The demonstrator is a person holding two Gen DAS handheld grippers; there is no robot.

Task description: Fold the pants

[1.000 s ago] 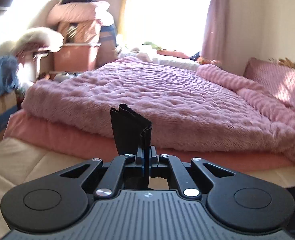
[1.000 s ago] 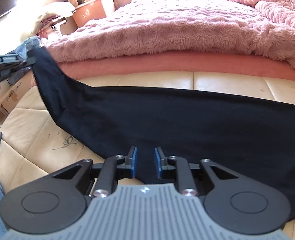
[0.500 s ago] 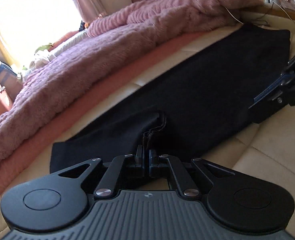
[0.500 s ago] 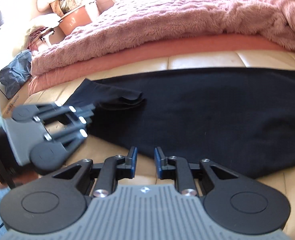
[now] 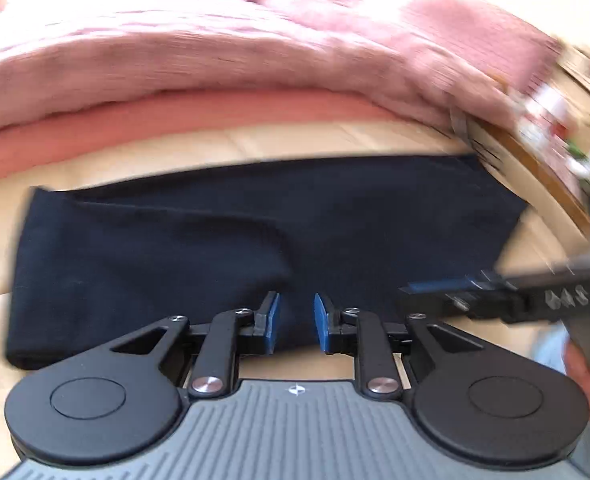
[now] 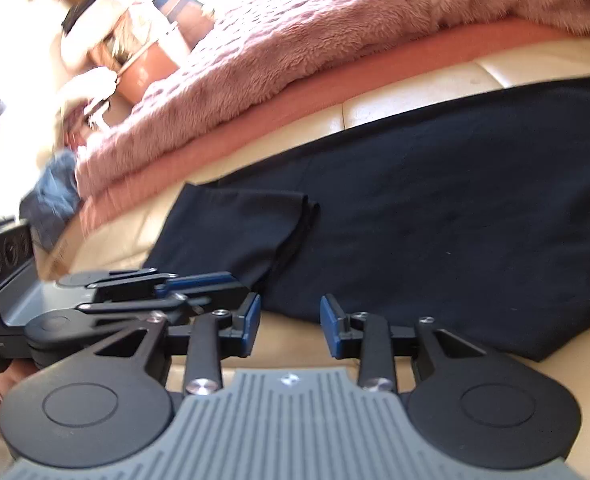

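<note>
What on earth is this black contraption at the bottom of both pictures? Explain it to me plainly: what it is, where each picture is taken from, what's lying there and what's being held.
No robot here: a person holds a hand-held two-finger clamp in each hand, and each clamp carries a wide-angle camera looking forward along its fingers. That is why the black body fills the bottom of each picture.

One picture is from the left gripper, the other from the right gripper. Each view also catches the other tool from the side.

The dark pants lie spread on a cream cushioned surface, one end already folded over. Behind it is a bed with a fluffy pink blanket.

Nothing is held right now. Both pairs of jaws have just been opening and stand apart; the left ones straddle the near edge of the pants without pressing it, the right ones have nothing between them.
</note>
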